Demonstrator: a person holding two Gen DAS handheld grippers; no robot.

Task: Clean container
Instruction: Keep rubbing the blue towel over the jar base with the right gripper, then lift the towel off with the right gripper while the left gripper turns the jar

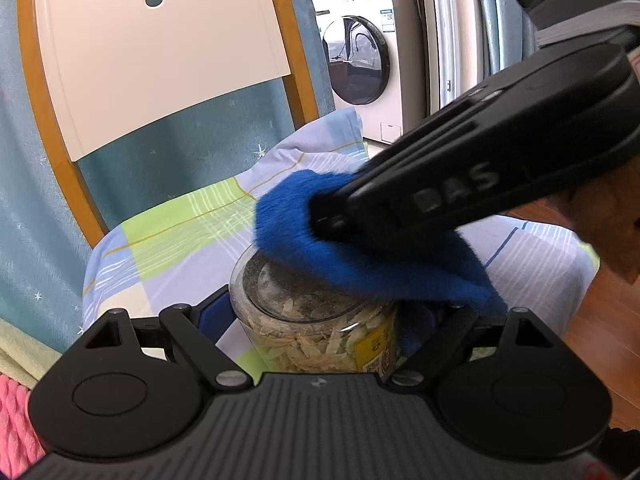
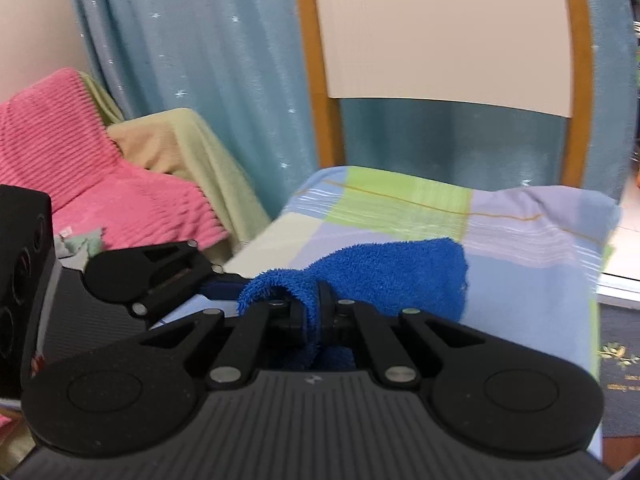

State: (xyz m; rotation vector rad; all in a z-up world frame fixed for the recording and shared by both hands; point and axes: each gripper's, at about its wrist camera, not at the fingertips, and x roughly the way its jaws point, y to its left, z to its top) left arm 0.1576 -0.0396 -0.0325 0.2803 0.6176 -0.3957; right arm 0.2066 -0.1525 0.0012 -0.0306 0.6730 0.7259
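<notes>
Right now our left gripper [image 1: 316,320] clamps the upright jar [image 1: 308,316] while our right gripper [image 2: 316,316], pinching the blue cloth [image 1: 360,248], presses down on its lid from above.

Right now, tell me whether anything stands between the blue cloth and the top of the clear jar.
Nothing visible does. The fluffy blue cloth, pinched in the right tool, lies directly on the dusty lid of the clear plastic jar of pale flakes, which the left tool grips by its sides. The lid's uncovered part is bare.
</notes>
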